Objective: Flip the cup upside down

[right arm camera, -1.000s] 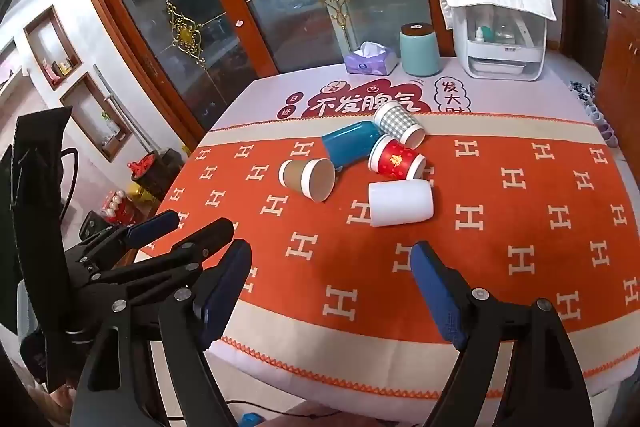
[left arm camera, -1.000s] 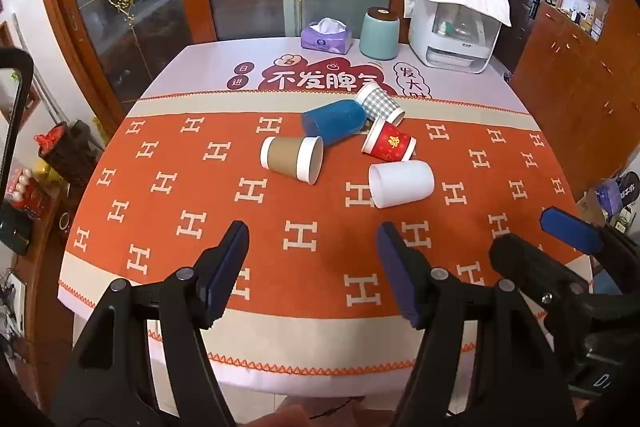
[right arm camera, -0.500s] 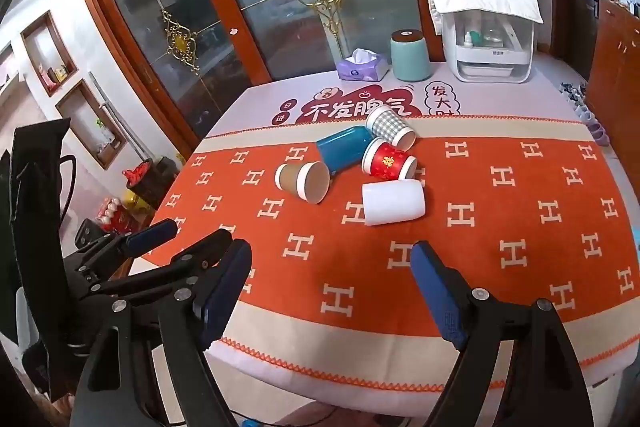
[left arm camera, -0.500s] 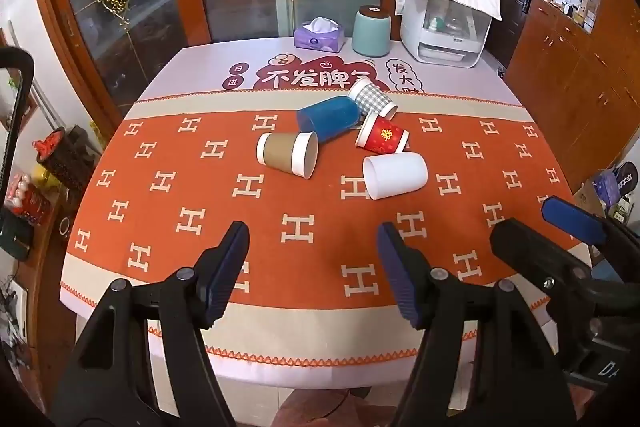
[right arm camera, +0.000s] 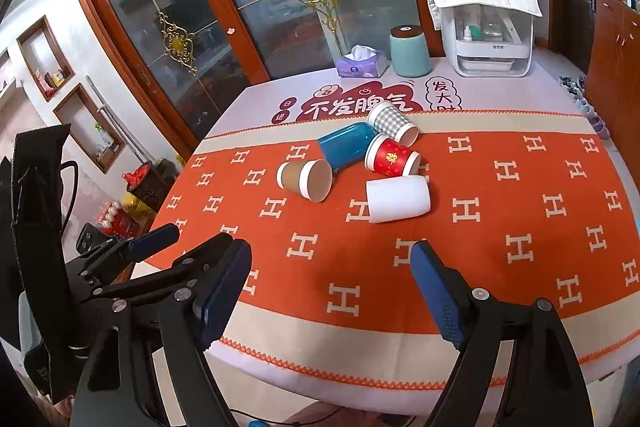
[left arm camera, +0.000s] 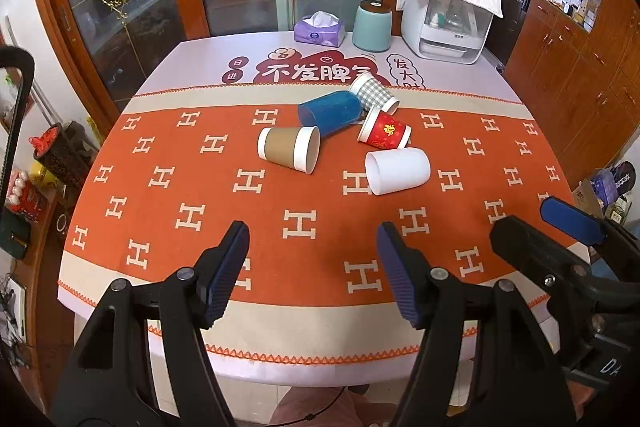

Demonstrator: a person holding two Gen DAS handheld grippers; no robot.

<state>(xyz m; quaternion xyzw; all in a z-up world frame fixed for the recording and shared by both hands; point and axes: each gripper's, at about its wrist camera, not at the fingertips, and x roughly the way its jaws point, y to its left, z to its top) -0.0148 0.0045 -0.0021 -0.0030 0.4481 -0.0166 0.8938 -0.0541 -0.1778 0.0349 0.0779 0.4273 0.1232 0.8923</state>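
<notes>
Several cups lie on their sides in a cluster mid-table: a brown paper cup, a blue cup, a grey checked cup, a red cup and a white cup. My left gripper is open and empty above the table's near edge. My right gripper is open and empty, also at the near edge, right of the left one. Each gripper shows in the other's view.
An orange patterned cloth covers the table. At the far end stand a purple tissue box, a teal canister and a white appliance under a cloth. Glass doors are behind; wooden cabinets are on the right.
Both grippers have drawn back and up a little from the table; the cups look slightly smaller and farther. Nothing on the table has moved. Both grippers stay open.
</notes>
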